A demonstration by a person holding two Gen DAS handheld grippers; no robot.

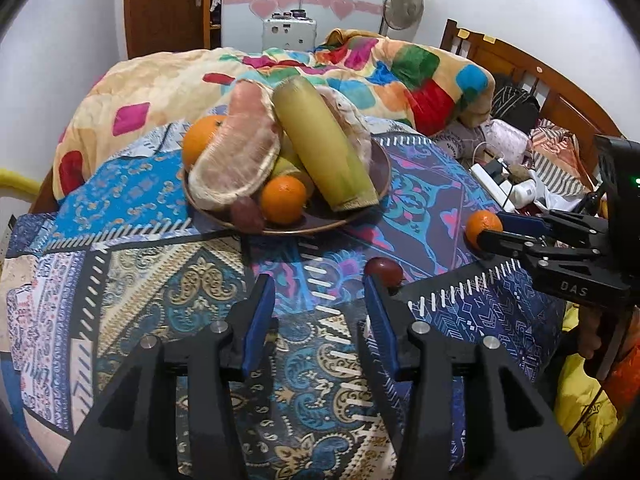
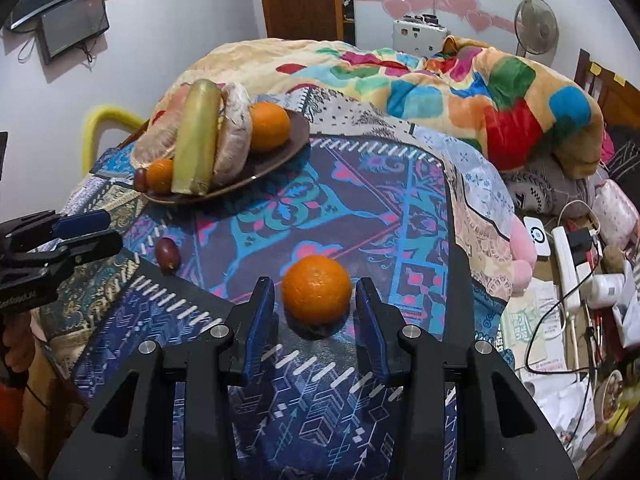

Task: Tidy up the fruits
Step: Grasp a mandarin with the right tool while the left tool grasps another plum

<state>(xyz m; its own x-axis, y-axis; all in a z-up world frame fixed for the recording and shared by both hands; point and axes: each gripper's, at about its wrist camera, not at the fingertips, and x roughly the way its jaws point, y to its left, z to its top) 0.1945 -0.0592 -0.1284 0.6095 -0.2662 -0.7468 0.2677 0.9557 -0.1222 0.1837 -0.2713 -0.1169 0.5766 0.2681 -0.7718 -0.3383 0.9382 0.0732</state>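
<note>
A brown plate [image 1: 380, 160] on the patterned cloth holds pomelo pieces [image 1: 236, 160], a yellow-green cane piece [image 1: 324, 140], two oranges and a dark red date; the plate also shows in the right wrist view [image 2: 296, 132]. A loose orange [image 2: 317, 294] lies on the cloth between the open fingers of my right gripper [image 2: 316, 304], not gripped; it also shows in the left wrist view [image 1: 482, 226]. A loose red date [image 1: 384, 271] lies just beyond my open, empty left gripper [image 1: 320, 300], near its right fingertip; the right wrist view shows it too [image 2: 167, 254].
A colourful quilt [image 1: 360, 68] is heaped behind the plate. A power strip [image 2: 568, 264], cables and clutter lie at the right. A fan [image 1: 404, 6] and wardrobe stand at the back. A yellow bar [image 2: 100, 120] is left of the plate.
</note>
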